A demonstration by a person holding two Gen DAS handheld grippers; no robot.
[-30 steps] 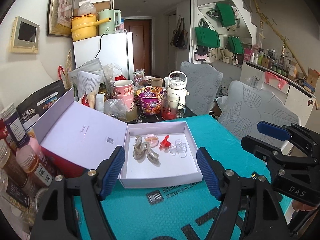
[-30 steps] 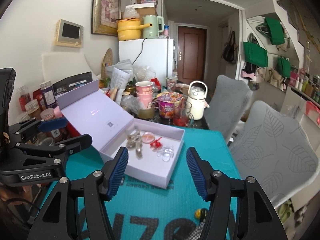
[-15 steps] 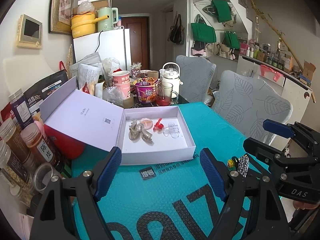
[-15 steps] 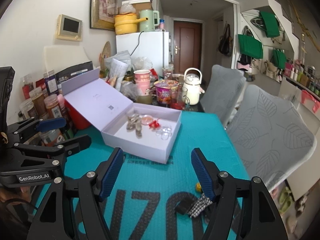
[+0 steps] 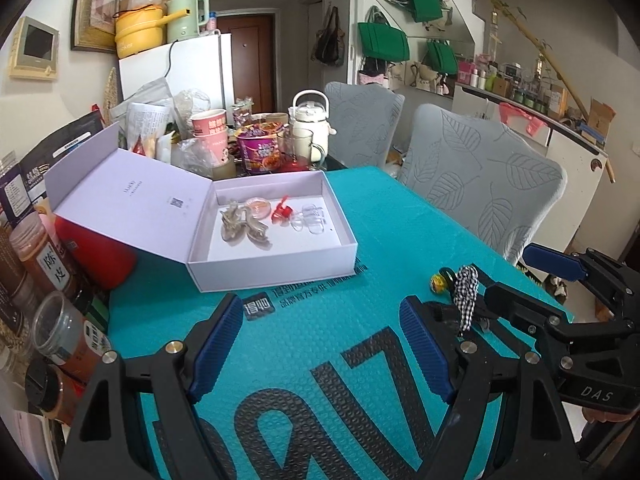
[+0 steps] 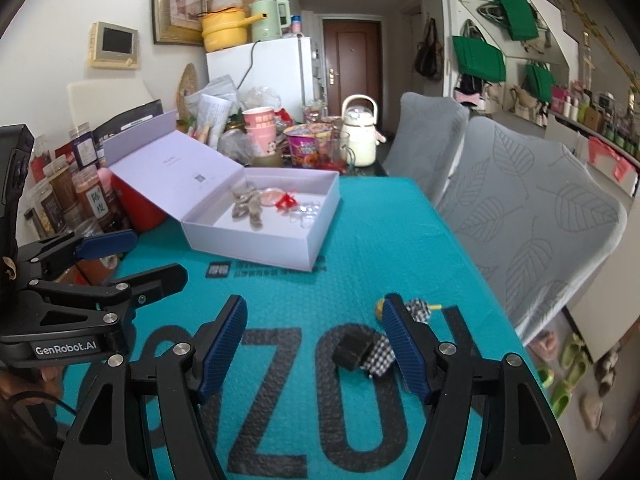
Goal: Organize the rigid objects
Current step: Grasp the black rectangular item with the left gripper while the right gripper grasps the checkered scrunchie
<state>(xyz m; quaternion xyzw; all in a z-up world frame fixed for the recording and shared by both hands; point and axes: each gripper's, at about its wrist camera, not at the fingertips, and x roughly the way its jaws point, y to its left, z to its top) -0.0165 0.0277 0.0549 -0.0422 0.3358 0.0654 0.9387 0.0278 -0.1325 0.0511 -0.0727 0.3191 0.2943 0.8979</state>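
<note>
An open lavender box (image 5: pixel 276 258) (image 6: pixel 256 246) sits on the teal mat, its lid folded back to the left. Inside lie grey hair claws (image 5: pixel 240 230) (image 6: pixel 246 208), a red clip (image 5: pixel 282 210) (image 6: pixel 286 201), a pink round piece (image 5: pixel 258 206) and clear clips (image 5: pixel 310 220) (image 6: pixel 304 212). A black-and-white checkered hair clip (image 6: pixel 366 354) (image 5: pixel 466 292) and a small yellow piece (image 5: pixel 438 282) (image 6: pixel 379 306) lie on the mat near the front right. My left gripper (image 5: pixel 322 354) and right gripper (image 6: pixel 314 350) are both open and hold nothing; the checkered clip lies just inside the right finger of the right gripper.
Spice jars (image 5: pixel 48 276) and a red container (image 5: pixel 94 256) crowd the left edge. Cups, a noodle bowl (image 5: pixel 260 152) and a white kettle (image 5: pixel 310 128) stand behind the box. Two grey chairs (image 5: pixel 480 188) flank the table's right side.
Both grippers have pulled back from the box toward the near end of the mat. The checkered clip and yellow piece have come into view close to the right gripper.
</note>
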